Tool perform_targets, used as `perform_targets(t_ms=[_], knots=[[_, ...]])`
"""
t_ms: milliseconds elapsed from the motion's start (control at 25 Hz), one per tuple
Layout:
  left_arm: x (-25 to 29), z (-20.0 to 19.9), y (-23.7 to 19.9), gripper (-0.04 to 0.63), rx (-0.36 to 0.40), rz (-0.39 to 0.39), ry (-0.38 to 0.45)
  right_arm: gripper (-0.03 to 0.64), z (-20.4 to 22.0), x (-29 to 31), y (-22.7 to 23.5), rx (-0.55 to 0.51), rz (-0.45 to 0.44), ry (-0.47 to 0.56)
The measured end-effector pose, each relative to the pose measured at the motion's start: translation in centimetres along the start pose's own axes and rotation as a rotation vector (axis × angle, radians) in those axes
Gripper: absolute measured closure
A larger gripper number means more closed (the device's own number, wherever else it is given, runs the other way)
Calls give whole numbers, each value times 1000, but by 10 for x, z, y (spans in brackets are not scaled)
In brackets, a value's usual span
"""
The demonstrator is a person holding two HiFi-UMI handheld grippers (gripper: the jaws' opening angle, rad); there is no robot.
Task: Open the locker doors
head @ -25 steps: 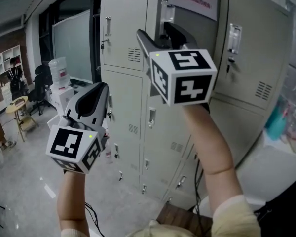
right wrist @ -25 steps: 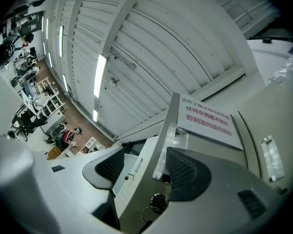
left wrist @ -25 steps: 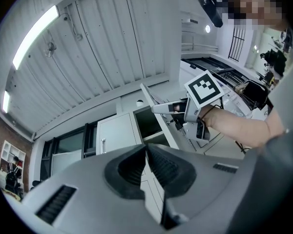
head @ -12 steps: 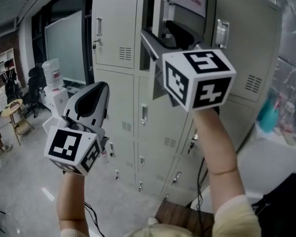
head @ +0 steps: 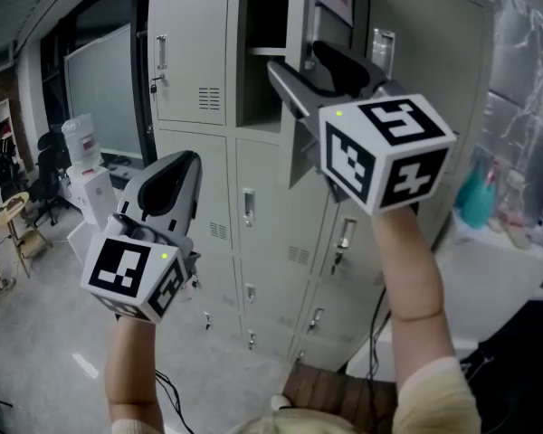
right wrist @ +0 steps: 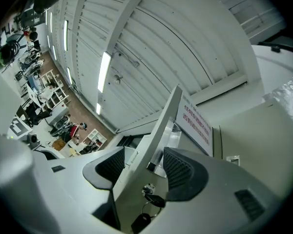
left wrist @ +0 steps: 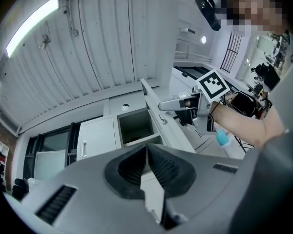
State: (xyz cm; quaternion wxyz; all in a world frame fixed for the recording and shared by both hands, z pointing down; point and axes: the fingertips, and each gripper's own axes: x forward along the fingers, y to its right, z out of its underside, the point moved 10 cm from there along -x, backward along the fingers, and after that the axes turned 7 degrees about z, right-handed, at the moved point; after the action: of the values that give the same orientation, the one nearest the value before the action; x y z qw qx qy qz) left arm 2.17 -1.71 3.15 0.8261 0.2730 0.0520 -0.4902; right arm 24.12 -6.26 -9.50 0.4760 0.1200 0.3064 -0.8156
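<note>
Two tongs: my right tongs pinch the edge of the pale grey metal top locker door, swung partly out up high, so I should pull slowly along its swing and not slip, while my left tongs wait lower, closed on nothing.

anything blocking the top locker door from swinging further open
Nothing visible. The right gripper has its jaws straddling the locker door at its edge, and the left gripper hangs shut, lower and to the left, apart from the door.
</note>
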Motion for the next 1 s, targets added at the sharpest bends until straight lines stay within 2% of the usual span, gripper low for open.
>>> perform_targets(t_ms=[480,1000], knots=[[6,-2,11,592,-13,44,24,370,0,-25,21,-71,91,-26],[10,2,18,592,-42,60,0,370,-2,-58,38,-48,140,-1]])
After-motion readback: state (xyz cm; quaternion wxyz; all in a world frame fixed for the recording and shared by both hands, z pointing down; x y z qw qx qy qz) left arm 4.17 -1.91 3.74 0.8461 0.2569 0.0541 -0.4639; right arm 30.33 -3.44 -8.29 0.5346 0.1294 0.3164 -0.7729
